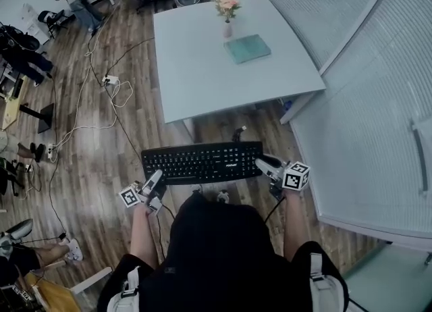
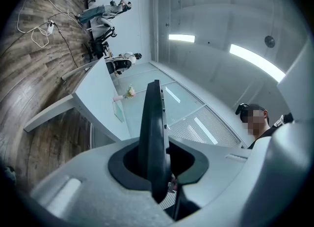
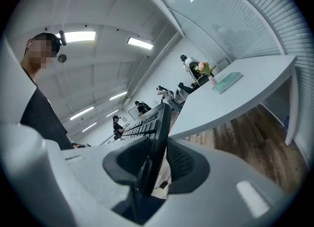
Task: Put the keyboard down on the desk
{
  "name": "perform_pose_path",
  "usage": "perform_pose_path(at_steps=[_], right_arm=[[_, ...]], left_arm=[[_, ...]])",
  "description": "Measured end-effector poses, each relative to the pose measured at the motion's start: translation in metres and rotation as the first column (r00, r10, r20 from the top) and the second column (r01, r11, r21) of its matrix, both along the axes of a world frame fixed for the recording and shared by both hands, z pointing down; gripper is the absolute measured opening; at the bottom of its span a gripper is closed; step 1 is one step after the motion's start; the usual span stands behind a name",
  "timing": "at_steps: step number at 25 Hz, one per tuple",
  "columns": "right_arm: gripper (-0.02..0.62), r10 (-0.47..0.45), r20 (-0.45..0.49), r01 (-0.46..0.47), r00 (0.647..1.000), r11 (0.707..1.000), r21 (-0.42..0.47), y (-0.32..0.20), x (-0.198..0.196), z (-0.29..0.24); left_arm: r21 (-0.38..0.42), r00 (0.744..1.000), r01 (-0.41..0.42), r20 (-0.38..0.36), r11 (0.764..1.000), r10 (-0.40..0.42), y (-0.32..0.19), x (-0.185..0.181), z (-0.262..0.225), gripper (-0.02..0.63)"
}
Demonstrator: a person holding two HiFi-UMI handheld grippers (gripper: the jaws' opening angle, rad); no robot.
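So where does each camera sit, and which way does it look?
Head view: on the person's head, looking steeply down at the keyboard, held short of the desk; torso, forearms, left gripper, right gripper show.
Left gripper view: on that gripper, looking along its jaws, clamped on the keyboard's end, toward the desk; person's upper body at right.
Right gripper view: on that gripper, looking along its jaws, clamped on the other end; person's upper body at left.
Shared: all show keyboard and desk.
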State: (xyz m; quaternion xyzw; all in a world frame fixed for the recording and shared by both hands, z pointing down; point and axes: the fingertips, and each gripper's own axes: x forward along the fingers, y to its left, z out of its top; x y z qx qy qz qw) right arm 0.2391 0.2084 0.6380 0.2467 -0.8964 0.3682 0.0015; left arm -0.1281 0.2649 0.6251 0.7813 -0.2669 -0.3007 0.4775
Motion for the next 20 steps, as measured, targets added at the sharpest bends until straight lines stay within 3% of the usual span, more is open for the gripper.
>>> perform_pose_path(at_steps=[9,20], right_arm=[[0.124,0.017,-0.01,-0.018,1.0,0.999,-0.035,-0.003,0.003,0.01],[0.126,0.025,-0.04,-0.027,0.999,0.998,-0.048,-0.003,0.017,0.008]], left_arm=[[-0.029,0.998,0.013,0.061,0.999,-0.011,-0.003,0.001,0.007,0.084],[-0.035,0.999,-0.004,0.047,0.999,0.006,-0.01,0.015,0.009,0.084]])
